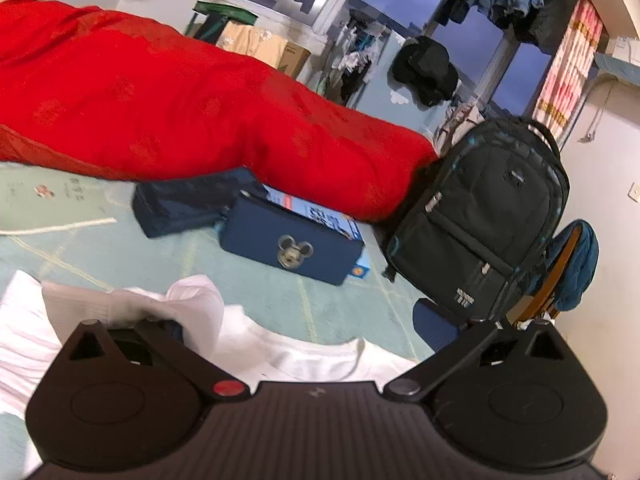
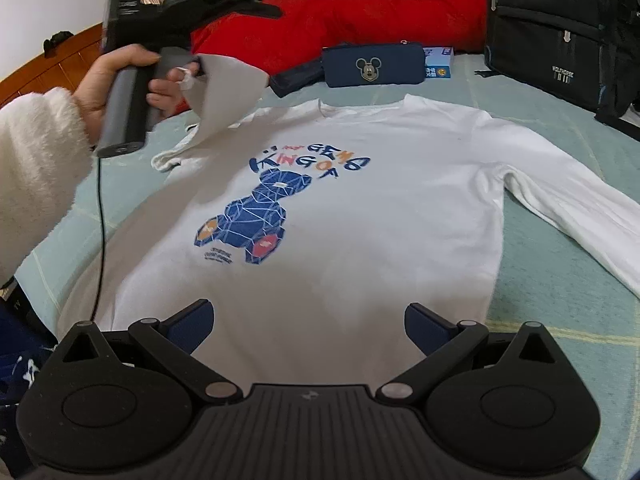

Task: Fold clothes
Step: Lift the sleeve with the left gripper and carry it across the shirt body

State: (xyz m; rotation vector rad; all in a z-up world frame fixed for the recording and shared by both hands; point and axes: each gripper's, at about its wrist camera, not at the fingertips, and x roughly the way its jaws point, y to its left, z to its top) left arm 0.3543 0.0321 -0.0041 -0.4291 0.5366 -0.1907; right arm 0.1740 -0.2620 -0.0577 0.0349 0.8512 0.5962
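**Bed and what lies on it**

The bed point(image 2: 560, 320) wears a pale green sheet with thin yellowish lines. A white long-sleeved sweatshirt point(image 2: 360, 240) with a blue bear print lies face up straight ahead of the right jaws, one sleeve stretched out to their right. Beyond its collar lie a navy Mickey Mouse pouch point(image 2: 372, 66), a dark folded cloth point(image 2: 296, 76) and a blue box point(image 2: 439, 62). Farther back lies a red quilt point(image 2: 360, 12); a black backpack point(image 2: 560, 28) stands far right.
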